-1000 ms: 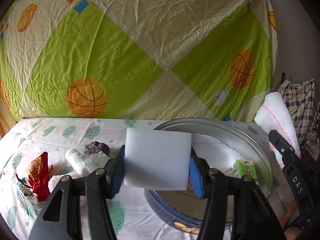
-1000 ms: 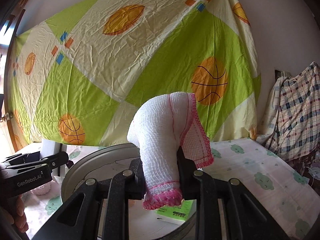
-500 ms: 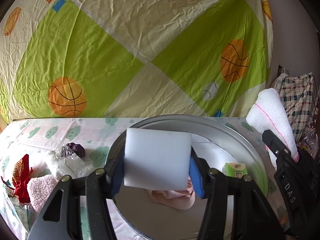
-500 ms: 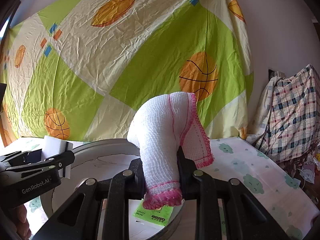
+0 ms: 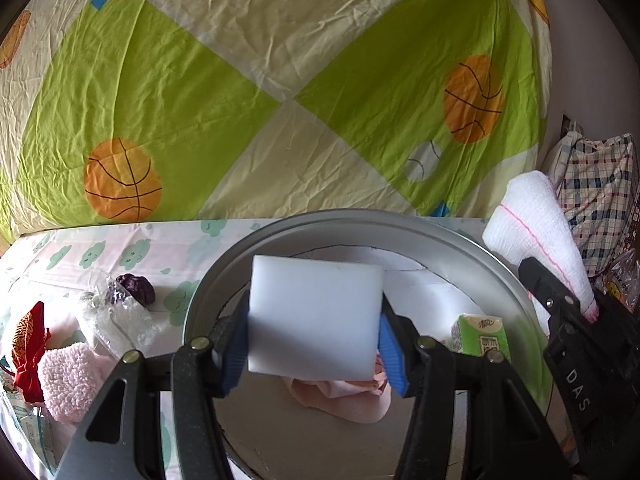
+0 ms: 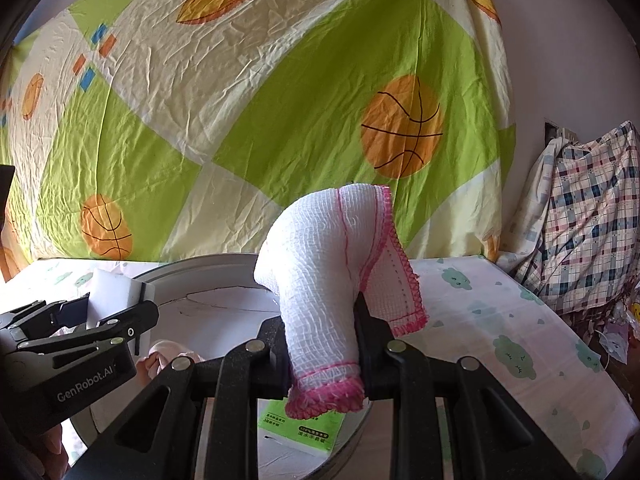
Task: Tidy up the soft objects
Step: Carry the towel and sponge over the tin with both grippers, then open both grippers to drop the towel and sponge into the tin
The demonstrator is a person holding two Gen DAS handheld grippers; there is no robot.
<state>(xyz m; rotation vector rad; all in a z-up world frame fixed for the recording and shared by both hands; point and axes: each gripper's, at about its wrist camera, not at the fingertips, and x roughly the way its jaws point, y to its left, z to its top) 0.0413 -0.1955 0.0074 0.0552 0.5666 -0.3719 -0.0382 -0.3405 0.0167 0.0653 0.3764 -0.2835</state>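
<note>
My left gripper (image 5: pixel 314 350) is shut on a white sponge block (image 5: pixel 314 318), held above the round metal tray (image 5: pixel 476 246). Inside the tray lie a pale pink cloth (image 5: pixel 344 398) and a green tissue pack (image 5: pixel 480 334). My right gripper (image 6: pixel 322 338) is shut on a rolled white cloth with pink stitched edges (image 6: pixel 324 264), over the tray's right side (image 6: pixel 224 259). From the left wrist view that cloth (image 5: pixel 532 224) and the right gripper (image 5: pixel 560 312) show at the right edge. In the right wrist view the left gripper (image 6: pixel 116 322) with the sponge (image 6: pixel 110 290) sits at the left.
Left of the tray on the cloud-print cover (image 5: pixel 132 248) lie a fluffy pink item (image 5: pixel 70 376), a red and gold pouch (image 5: pixel 28 340), crinkled clear plastic (image 5: pixel 108 316) and a dark purple object (image 5: pixel 136 286). A basketball-print sheet (image 5: pixel 280 80) hangs behind. Plaid fabric (image 6: pixel 588 216) piles at the right.
The left gripper has carried the sponge rightward from the cover to over the tray. The right gripper with its cloth has shifted slightly further over the tray. Both grips stay unchanged.
</note>
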